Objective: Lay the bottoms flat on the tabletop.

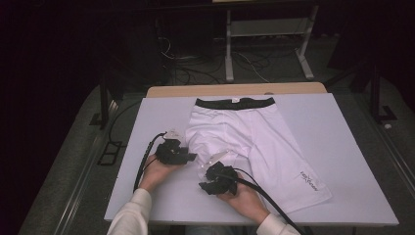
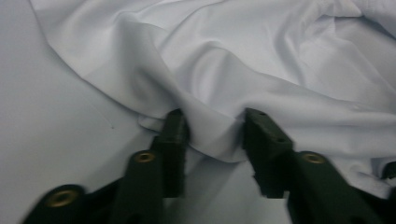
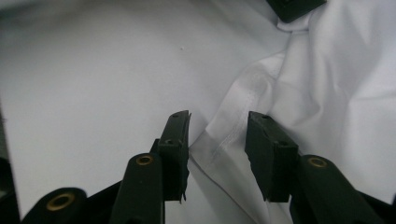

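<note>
A pair of white shorts (image 1: 254,142) with a black waistband (image 1: 235,103) lies spread on a white table (image 1: 342,147) at the centre of the high view, waistband toward the top of the frame, one leg bunched at lower centre. The left gripper (image 1: 175,152), held at centre left, has its jaws apart around a raised fold of the fabric (image 2: 215,133). The right gripper (image 1: 218,177), just below and right of it, is open too, its jaws straddling the stitched hem (image 3: 224,135) of that leg.

White shorts (image 1: 254,142) — black waistband (image 1: 235,103)
</note>
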